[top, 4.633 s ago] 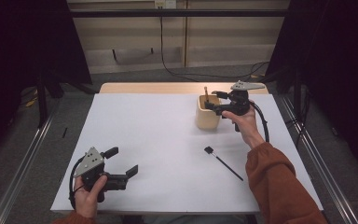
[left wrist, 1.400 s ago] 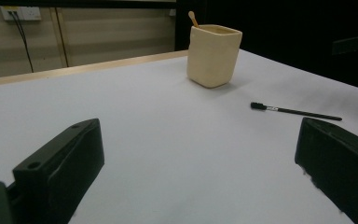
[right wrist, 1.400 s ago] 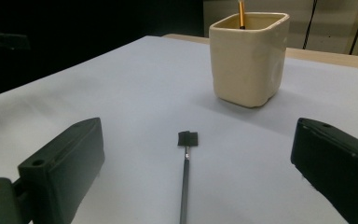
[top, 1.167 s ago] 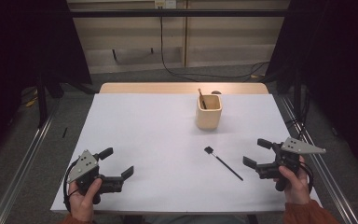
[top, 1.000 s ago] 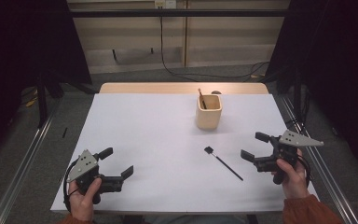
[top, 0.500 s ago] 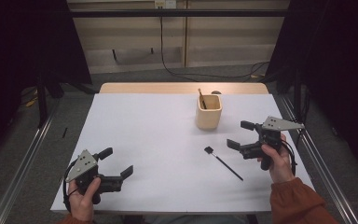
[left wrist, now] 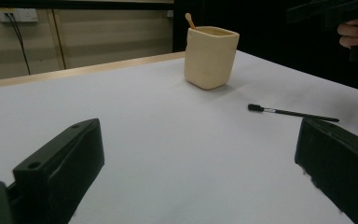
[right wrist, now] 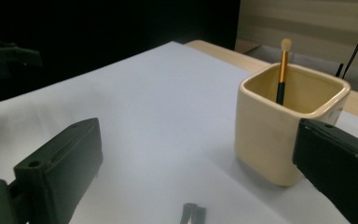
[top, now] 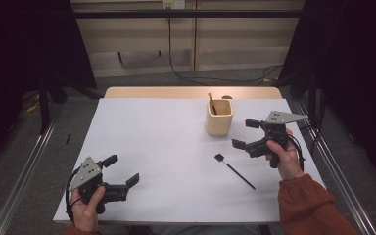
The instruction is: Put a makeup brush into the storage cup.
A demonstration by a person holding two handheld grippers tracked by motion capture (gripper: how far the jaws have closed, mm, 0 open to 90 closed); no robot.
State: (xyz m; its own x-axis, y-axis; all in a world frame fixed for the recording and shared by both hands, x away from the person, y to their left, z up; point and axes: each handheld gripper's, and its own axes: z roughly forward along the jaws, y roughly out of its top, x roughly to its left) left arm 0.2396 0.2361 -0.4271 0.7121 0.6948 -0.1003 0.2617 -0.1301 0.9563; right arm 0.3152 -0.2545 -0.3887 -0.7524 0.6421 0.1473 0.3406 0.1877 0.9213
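Right gripper (top: 250,133) wide open and empty (beside the cup (top: 219,117)), above black brush (top: 234,169).

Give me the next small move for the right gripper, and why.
Probably lower the open right gripper toward the black brush lying flat on the white table. One brush already stands in the cream cup; this one lies loose, just below the jaws.
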